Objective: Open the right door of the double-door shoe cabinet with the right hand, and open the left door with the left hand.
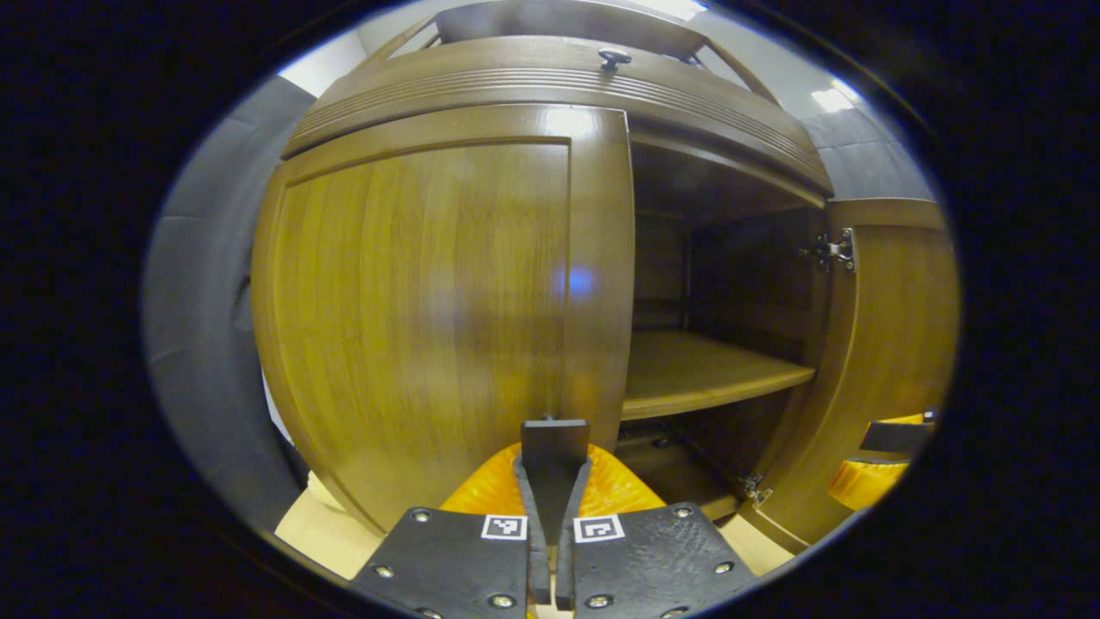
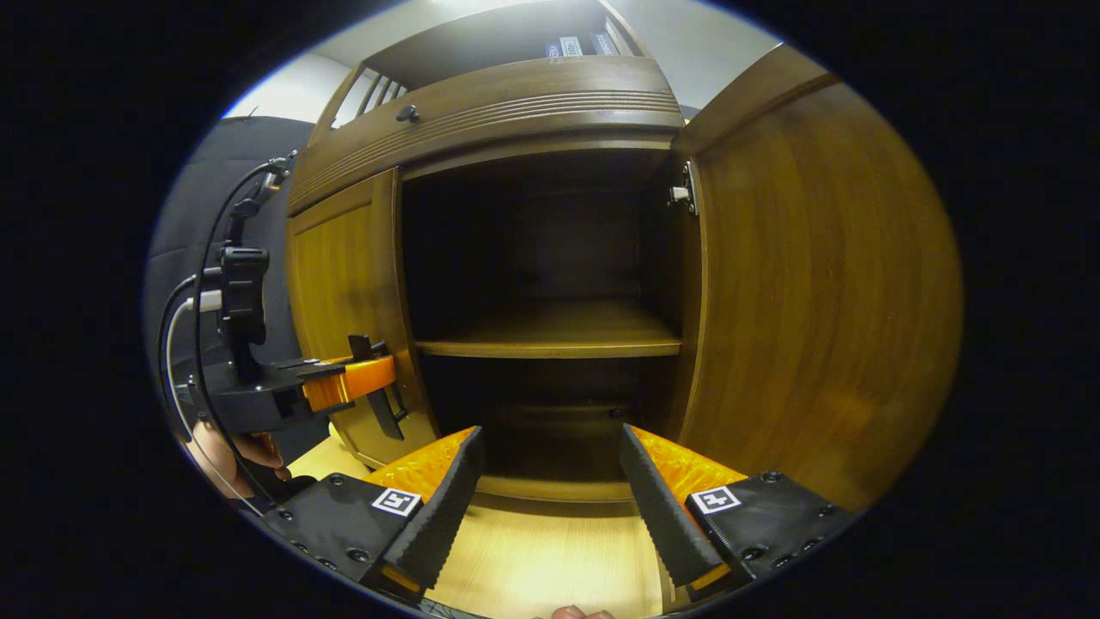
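Left gripper view: left gripper (image 1: 550,481) jaws pressed together, nothing between them, tips close up against the lower inner edge of the left door (image 1: 430,318). Can't tell if they actually touch it. Left door is closed, flush with the shoe cabinet (image 1: 559,82) front. Right door (image 1: 894,344) is swung wide open, hinge (image 1: 832,250) visible at its top. Inside: a bare wooden shelf (image 1: 705,370), dark back wall. Right gripper (image 1: 885,456) shows low beside the open door.

Right gripper view: right gripper (image 2: 550,499) jaws spread wide, holding nothing, pointed at the open compartment above the light wood floor (image 2: 541,559). Right door (image 2: 816,292) stands open just to the side, apart from the jaws. Left door (image 2: 344,266) closed. Left gripper (image 2: 369,387) sits at that door's lower inner corner, a hand (image 2: 232,456) holding it, cables (image 2: 193,327) running up from it. Knob (image 2: 407,113) on the drawer above.
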Tool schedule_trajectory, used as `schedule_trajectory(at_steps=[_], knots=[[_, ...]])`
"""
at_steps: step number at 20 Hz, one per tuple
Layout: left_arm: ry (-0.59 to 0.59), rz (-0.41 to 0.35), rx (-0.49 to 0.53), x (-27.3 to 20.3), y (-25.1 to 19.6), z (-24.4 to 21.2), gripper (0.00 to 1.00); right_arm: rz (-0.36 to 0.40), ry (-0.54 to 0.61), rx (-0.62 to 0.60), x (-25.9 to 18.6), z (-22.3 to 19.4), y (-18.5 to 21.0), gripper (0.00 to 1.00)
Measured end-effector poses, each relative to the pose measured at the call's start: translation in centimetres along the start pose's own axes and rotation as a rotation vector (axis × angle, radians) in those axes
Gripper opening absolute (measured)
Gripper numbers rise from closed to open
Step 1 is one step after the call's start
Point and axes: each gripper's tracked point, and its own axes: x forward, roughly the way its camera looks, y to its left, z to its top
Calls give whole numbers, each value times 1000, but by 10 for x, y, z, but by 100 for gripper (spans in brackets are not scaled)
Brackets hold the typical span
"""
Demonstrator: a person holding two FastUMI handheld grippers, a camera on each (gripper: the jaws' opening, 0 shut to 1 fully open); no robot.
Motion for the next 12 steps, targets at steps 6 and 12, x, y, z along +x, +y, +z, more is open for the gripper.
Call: schedule_trajectory(at_steps=[6, 12], knots=[[5, -4, 2, -48, 7, -1, 5, 26, 13, 7, -15, -7, 18, 93], [12, 27, 4, -97, 26, -11, 5, 63, 21, 9, -34, -14, 45, 93]])
